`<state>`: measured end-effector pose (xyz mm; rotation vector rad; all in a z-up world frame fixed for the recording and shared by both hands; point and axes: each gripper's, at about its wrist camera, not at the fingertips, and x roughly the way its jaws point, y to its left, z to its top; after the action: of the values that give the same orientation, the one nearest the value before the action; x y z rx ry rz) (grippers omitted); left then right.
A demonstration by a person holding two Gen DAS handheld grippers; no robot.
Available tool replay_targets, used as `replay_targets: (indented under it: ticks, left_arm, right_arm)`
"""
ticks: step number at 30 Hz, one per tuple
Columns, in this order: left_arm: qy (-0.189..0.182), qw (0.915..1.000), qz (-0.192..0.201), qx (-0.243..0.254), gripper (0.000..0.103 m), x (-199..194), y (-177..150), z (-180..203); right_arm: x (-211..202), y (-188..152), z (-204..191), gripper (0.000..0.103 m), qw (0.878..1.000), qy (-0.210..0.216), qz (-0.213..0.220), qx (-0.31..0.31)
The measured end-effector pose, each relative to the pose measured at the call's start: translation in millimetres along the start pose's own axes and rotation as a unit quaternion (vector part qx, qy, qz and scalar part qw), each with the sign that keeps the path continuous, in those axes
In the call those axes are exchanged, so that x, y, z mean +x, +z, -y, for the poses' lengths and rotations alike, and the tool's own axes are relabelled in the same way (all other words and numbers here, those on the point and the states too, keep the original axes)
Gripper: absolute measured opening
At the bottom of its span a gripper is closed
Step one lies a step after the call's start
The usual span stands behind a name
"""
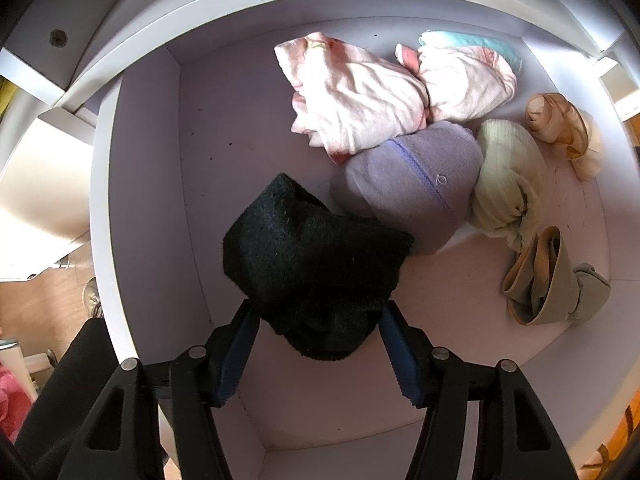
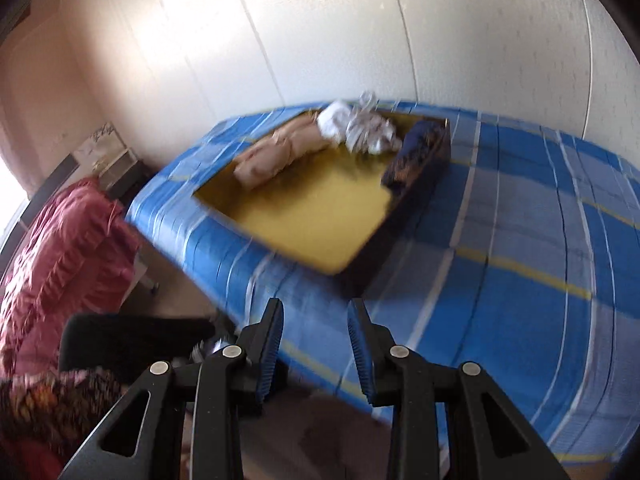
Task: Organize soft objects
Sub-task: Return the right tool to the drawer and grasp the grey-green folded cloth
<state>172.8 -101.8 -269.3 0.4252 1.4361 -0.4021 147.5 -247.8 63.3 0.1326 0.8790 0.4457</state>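
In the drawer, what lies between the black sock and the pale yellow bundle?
The lilac folded garment lies between the black sock and the pale yellow bundle, touching both, as the left wrist view shows.

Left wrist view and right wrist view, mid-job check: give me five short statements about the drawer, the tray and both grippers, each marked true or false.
1. The left gripper grips a black knitted item. True.
2. The white drawer holds only that black item. False: pink folded cloths, a lilac bundle and a pale yellow bundle lie in it too.
3. The right gripper carries a sock. False: its jaws are open with nothing between them.
4. The yellow-bottomed tray sits on a blue checked cover. True.
5. The tray is full. False: most of its bottom is bare.
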Motion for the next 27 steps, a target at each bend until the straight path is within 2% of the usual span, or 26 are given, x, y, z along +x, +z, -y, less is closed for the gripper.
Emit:
replay_targets:
  ticks: [5,9,11,13,17,18,19,21,24,27]
  left_arm:
    - [-0.001,1.0,0.001,-0.001,0.062,-1.4,-0.9,-0.6]
    - [-0.005,1.0,0.002,-0.005,0.061,-3.6,-2.4,-3.4]
    - [-0.008,0.9999,0.003,-0.009,0.06,-4.5,-3.1,-6.7]
    - [-0.011,0.9998,0.004,-0.014,0.059,-5.6,-3.3,-9.9]
    - [-0.025,0.999,0.01,-0.035,0.054,-9.7,-3.5,-20.8]
    - [-0.027,0.9988,0.011,-0.04,0.054,-10.6,-3.4,-23.1]
    - [-0.032,0.9984,0.013,-0.045,0.053,-12.9,-2.2,-27.7]
    - [-0.035,0.998,0.014,-0.051,0.052,-14.3,-3.1,-31.1]
    - [-0.037,0.9977,0.015,-0.055,0.052,-15.8,-5.8,-36.7]
    - [-0.042,0.9969,0.015,-0.065,0.05,-17.6,-9.1,-40.6]
  right_arm:
    - [10.1,-60.7,-10.4,0.033,0.996,-0.007,-0.09,0.003]
    - [47.5,-100.3,-2.9,0.033,0.982,-0.036,-0.178,0.057]
    - [73.3,-121.8,8.6,0.034,0.967,-0.052,-0.229,0.102]
    - [100.3,-145.2,19.9,0.037,0.944,-0.049,-0.291,0.15]
    - [145.7,-179.6,29.7,0.044,0.918,-0.036,-0.343,0.197]
    - [158.7,-185.8,31.3,0.047,0.911,-0.029,-0.352,0.212]
    - [166.3,-188.4,32.0,0.057,0.909,-0.026,-0.354,0.218]
    - [186.1,-190.8,29.8,0.067,0.91,-0.041,-0.363,0.199]
    - [212.8,-191.0,15.5,0.067,0.914,-0.085,-0.382,0.109]
    - [230.1,-197.4,2.6,0.067,0.911,-0.086,-0.4,0.055]
